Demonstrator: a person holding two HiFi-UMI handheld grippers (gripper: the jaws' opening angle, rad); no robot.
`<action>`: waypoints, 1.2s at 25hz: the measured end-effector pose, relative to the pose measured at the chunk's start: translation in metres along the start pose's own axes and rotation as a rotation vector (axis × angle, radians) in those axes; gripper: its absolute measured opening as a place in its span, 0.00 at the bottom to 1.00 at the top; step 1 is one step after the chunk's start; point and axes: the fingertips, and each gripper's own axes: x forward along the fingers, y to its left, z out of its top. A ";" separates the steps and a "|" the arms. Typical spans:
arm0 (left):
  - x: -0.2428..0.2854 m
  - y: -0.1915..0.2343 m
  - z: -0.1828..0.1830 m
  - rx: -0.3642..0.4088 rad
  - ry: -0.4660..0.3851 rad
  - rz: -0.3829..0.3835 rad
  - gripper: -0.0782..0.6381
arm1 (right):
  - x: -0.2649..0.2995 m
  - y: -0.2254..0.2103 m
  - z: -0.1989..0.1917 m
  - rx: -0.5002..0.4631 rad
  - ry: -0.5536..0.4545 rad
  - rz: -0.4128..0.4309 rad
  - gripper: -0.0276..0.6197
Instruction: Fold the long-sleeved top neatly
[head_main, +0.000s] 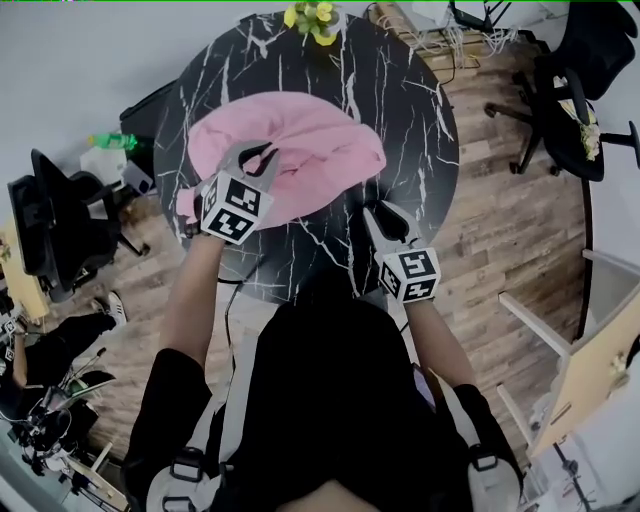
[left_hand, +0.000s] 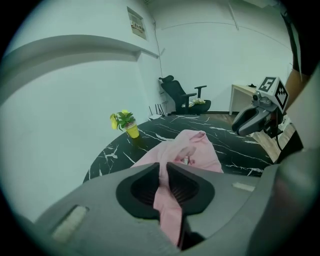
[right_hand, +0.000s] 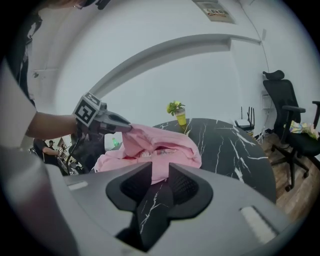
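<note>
A pink long-sleeved top (head_main: 320, 150) lies bunched on the round black marble table (head_main: 410, 110). My left gripper (head_main: 262, 152) is over the top's near left part, shut on a fold of pink cloth (left_hand: 167, 200) that hangs between its pads and is lifted off the table. In the right gripper view that raised fold (right_hand: 145, 137) arches over the rest of the top. My right gripper (head_main: 385, 218) is above bare table just short of the top's near right edge (right_hand: 160, 170). It is open, with only table showing between its jaws.
A yellow pot with a plant (head_main: 312, 18) stands at the table's far edge. Black office chairs stand to the right (head_main: 570, 110) and left (head_main: 50, 220) of the table. A green bottle (head_main: 115, 142) sits beyond the table's left rim. The floor is wood.
</note>
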 end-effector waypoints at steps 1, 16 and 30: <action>-0.004 0.005 0.002 -0.001 -0.006 0.010 0.18 | 0.006 0.002 -0.002 0.008 0.010 0.002 0.21; -0.048 0.019 -0.021 -0.034 -0.022 0.052 0.18 | 0.084 0.012 -0.032 0.258 0.142 -0.085 0.29; -0.048 -0.005 -0.043 -0.072 -0.002 0.017 0.18 | 0.121 0.014 -0.042 0.236 0.230 -0.263 0.41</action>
